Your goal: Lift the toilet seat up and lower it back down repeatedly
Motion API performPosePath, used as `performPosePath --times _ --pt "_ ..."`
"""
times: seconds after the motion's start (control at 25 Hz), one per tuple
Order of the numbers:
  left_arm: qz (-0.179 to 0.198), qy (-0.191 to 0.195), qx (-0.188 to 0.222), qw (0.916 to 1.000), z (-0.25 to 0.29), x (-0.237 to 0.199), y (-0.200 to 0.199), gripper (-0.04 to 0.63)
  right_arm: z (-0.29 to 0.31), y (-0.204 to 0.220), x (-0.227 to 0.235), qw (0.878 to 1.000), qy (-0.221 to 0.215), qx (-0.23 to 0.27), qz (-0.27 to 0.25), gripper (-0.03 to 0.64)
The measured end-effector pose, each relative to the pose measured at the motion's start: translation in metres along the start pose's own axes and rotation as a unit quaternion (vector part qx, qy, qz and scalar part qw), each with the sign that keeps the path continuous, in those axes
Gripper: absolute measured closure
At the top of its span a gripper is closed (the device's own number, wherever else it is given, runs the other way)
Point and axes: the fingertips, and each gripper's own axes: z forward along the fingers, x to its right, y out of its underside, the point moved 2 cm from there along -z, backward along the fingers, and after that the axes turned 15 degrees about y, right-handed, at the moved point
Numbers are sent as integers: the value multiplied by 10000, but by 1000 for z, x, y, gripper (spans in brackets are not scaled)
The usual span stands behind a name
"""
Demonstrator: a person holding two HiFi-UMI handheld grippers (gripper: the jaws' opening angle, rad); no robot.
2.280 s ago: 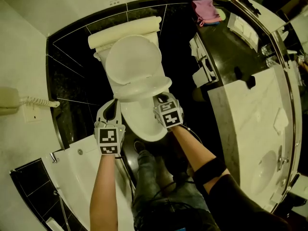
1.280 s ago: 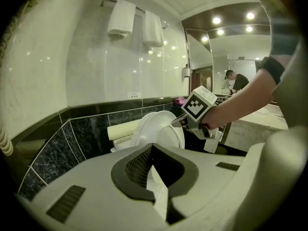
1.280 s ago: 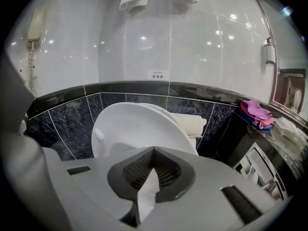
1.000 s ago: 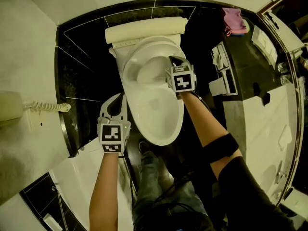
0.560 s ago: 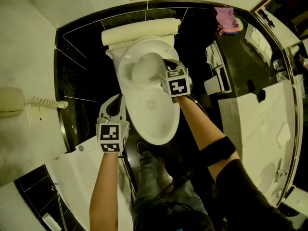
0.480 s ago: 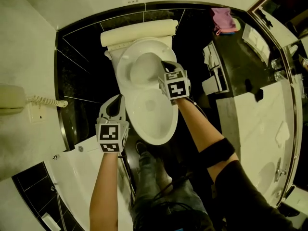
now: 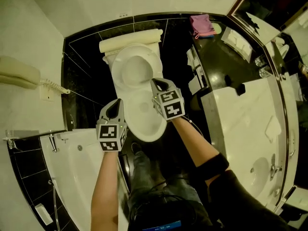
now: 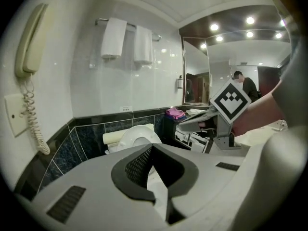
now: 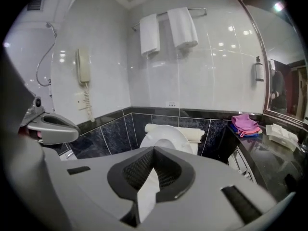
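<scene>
While the white oval toilet seat (image 7: pixel 134 70) stands raised against the cream cistern (image 7: pixel 130 40) at the upper middle of the head view, both claws hang clear of it. The left claw (image 7: pixel 116 108), pads pressed together on nothing, sits just beside the open white bowl's (image 7: pixel 144 124) left rim. The right claw (image 7: pixel 157 84), likewise closed and empty, hovers over the bowl's right rim, below the seat.

Two bare forearms reach forward side by side. The left forearm (image 7: pixel 103 186) carries the left gripper (image 7: pixel 116 109), held nearer the body. The right forearm (image 7: pixel 192 141) stretches further, its right gripper (image 7: pixel 157 84) ahead. Both grippers tilt slightly downward, jaws closed and empty.
</scene>
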Motion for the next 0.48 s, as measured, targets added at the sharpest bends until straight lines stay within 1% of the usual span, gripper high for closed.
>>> performPosePath --times 0.32,0.48 --pt "-73 -147 -43 9999 -60 86 -4 594 -122 29 -8 9990 -385 119 -180 600" --pt "-163 -179 42 9997 -86 119 -5 594 -171 45 -5 9982 -495 123 -302 600"
